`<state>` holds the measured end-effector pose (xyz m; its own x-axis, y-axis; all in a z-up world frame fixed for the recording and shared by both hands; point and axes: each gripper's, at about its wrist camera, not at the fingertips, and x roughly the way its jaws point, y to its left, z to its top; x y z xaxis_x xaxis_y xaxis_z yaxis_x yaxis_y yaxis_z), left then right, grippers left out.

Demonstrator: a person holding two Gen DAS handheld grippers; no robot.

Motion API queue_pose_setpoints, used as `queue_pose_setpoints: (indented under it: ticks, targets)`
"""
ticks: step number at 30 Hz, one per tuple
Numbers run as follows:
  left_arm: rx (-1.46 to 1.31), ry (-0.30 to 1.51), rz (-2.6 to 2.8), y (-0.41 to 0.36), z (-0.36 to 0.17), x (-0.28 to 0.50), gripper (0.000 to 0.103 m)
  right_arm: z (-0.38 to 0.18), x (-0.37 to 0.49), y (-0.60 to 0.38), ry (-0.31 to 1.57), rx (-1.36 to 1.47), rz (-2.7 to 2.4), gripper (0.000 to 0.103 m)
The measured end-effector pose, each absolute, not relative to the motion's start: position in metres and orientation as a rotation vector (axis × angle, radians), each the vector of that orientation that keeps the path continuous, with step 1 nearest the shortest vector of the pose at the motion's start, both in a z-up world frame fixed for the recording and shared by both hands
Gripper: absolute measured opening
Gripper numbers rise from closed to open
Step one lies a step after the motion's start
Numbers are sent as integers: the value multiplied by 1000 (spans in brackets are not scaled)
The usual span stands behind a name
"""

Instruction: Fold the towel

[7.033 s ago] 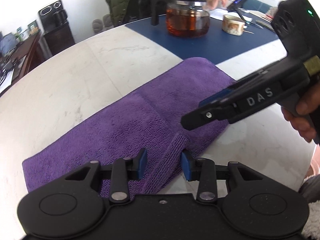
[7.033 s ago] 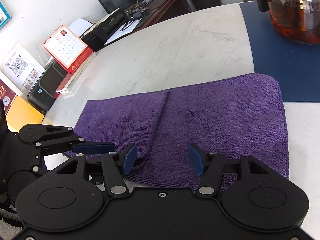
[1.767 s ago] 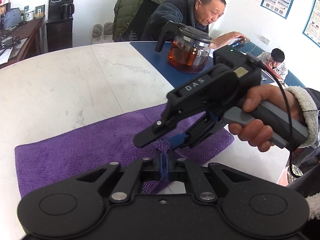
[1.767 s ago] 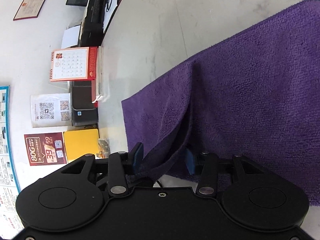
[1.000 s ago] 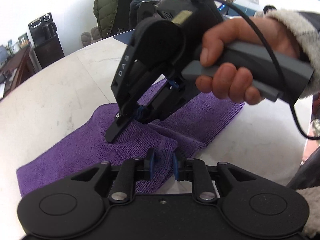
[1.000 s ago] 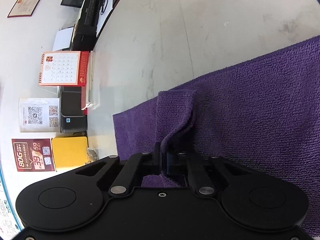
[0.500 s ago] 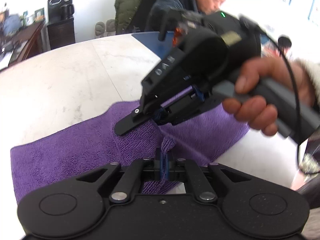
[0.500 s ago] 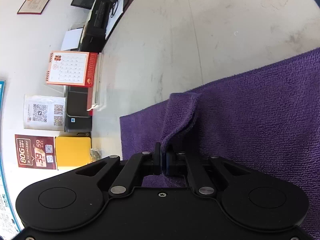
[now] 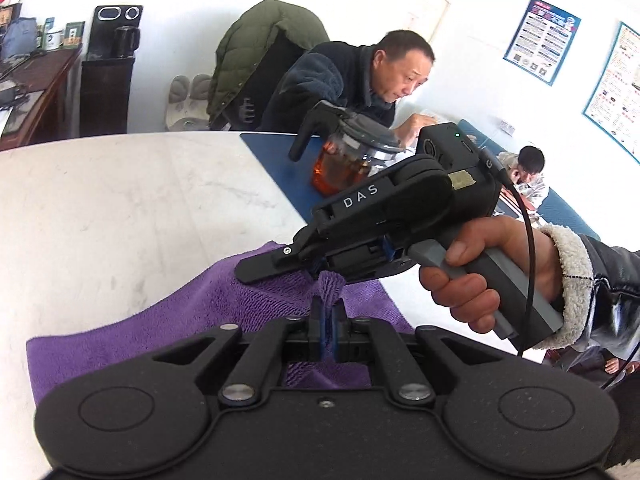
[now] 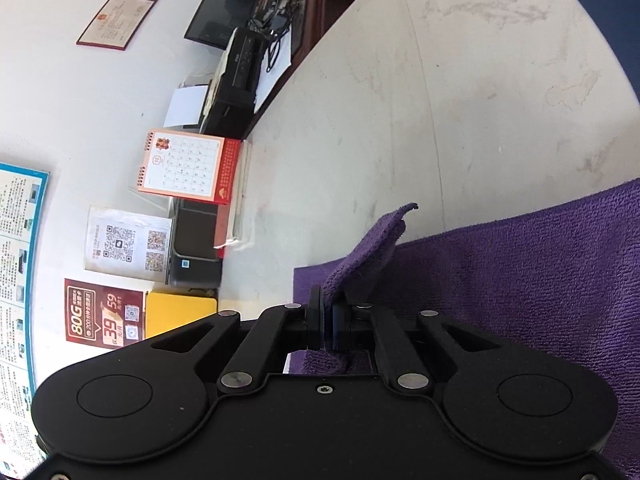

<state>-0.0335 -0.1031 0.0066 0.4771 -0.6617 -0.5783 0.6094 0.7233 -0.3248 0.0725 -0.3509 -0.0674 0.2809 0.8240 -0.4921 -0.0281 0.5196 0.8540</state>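
Note:
A purple towel (image 9: 168,320) lies on the pale marble table (image 9: 120,200). My left gripper (image 9: 329,312) is shut on a pinched bit of its near edge, which sticks up between the blue pads. Just beyond it, my right gripper (image 9: 316,266), held in a hand (image 9: 472,280), pinches the same raised fold. In the right wrist view the right gripper (image 10: 329,318) is shut on a towel (image 10: 520,272) corner that stands up as a flap (image 10: 376,240) above the table (image 10: 440,100).
A glass teapot (image 9: 348,160) of tea stands on a blue mat (image 9: 280,168) behind the right gripper. Two people sit at the far side of the table. A desk calendar (image 10: 188,168) and a printer (image 10: 240,80) stand past the table's left edge.
Both grippers have lifted, raising the pinched towel edge off the table. The left gripper's jaws went from slightly apart to shut on the towel. The right gripper swung to a more level pose.

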Motion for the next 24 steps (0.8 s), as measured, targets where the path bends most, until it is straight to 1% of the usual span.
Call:
queue_pose_setpoints:
  ticks: [11, 24]
  targets:
    - [-40, 695, -897, -136, 32, -29, 3, -37, 66, -391, 1064, 847, 675, 3]
    - [40, 734, -1049, -199, 26, -17, 3, -24, 49, -449, 1037, 797, 592, 3]
